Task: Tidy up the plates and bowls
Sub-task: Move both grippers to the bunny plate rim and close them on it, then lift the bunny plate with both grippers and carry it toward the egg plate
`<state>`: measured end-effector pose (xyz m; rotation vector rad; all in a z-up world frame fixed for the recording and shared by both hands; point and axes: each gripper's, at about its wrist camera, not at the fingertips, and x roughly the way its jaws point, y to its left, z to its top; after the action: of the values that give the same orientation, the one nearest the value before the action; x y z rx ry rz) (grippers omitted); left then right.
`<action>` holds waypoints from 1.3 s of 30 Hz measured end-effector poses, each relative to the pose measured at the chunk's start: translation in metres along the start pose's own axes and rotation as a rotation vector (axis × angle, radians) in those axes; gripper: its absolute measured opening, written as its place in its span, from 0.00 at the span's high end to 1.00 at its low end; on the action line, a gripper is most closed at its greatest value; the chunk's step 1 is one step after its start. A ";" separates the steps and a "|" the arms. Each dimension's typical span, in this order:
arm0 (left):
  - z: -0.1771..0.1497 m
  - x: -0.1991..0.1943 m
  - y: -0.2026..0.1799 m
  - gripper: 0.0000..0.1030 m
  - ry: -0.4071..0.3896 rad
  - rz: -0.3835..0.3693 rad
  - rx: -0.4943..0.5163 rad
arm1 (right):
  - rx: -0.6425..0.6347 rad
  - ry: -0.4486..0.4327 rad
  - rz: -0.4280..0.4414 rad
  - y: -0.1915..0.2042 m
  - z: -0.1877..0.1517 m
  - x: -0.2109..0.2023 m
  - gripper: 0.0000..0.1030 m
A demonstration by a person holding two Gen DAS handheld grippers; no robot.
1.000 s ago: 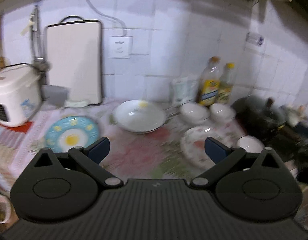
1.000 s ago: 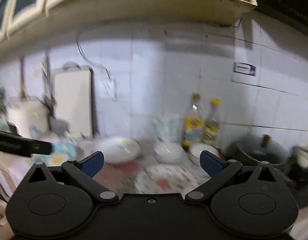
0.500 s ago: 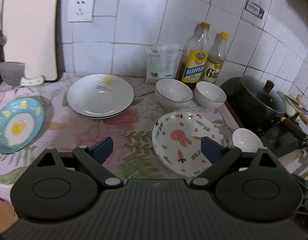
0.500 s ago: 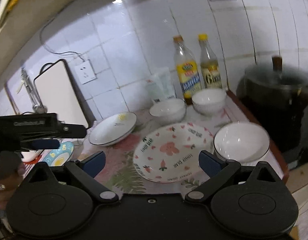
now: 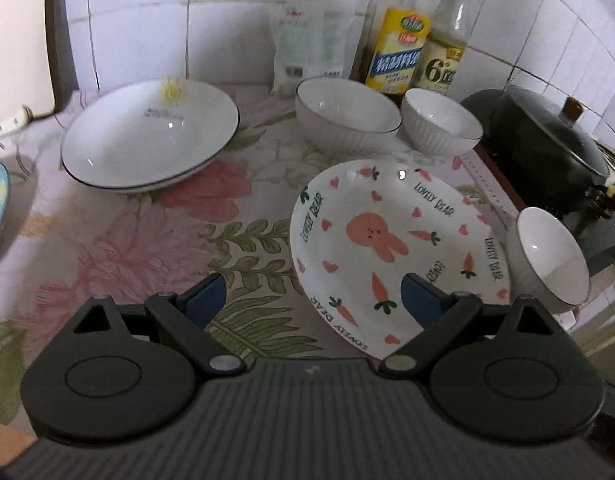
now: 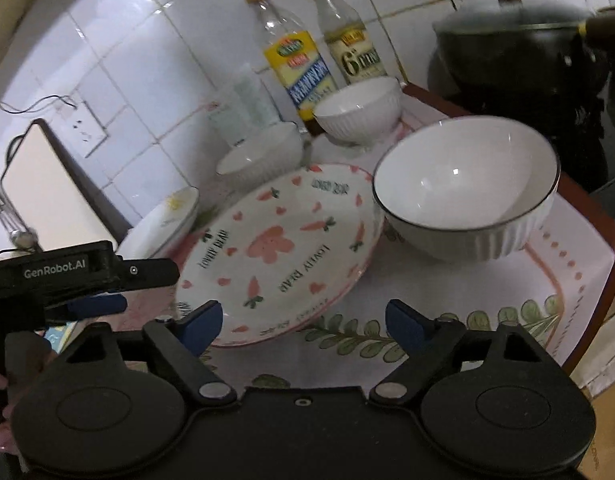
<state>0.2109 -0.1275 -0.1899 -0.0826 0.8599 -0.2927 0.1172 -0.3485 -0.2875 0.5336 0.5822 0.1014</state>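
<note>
Both wrist views looking steeply down, close over the rabbit plate [image 5: 391, 240] [image 6: 279, 248], left from its near-left, right tilted from its near-right.

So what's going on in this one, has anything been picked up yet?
Not yet. A person holds a gripper in each hand above a floral-clothed counter laid with dishes. The left gripper is open over the near edge of the rabbit-and-carrot plate, gripping nothing. The right gripper is closing just in front of that plate and the large white bowl, with nothing between its fingers. Two smaller white bowls and a sun-printed plate sit untouched further back.
</note>
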 end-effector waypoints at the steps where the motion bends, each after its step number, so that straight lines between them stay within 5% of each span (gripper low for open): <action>1: -0.001 0.005 0.001 0.10 0.003 0.010 -0.003 | 0.010 0.001 -0.010 -0.001 0.000 0.004 0.14; 7: -0.004 0.031 0.006 0.27 0.067 -0.012 -0.023 | 0.071 -0.039 -0.041 -0.003 0.002 0.014 0.15; 8: -0.005 0.035 0.007 0.37 0.086 -0.013 -0.025 | 0.071 -0.047 -0.053 -0.002 0.002 0.015 0.18; 15: -0.004 0.042 0.006 0.55 0.079 -0.020 -0.052 | 0.072 -0.057 -0.099 0.004 0.005 0.025 0.48; 18: -0.003 0.042 -0.002 0.74 0.100 -0.025 -0.011 | 0.008 -0.049 -0.087 0.006 0.003 0.026 0.49; 20: -0.003 0.043 -0.006 0.73 0.109 -0.026 -0.019 | -0.004 -0.044 -0.070 0.003 0.003 0.025 0.49; 24: -0.006 0.041 -0.008 0.73 0.088 -0.012 -0.028 | 0.033 -0.033 -0.091 -0.005 0.006 0.023 0.71; 39: -0.020 0.006 0.002 0.74 0.088 0.018 0.035 | 0.019 0.052 -0.034 0.011 0.002 0.006 0.74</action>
<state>0.2005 -0.1262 -0.2078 -0.0295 0.9420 -0.2966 0.1240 -0.3385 -0.2838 0.5409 0.6427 0.0778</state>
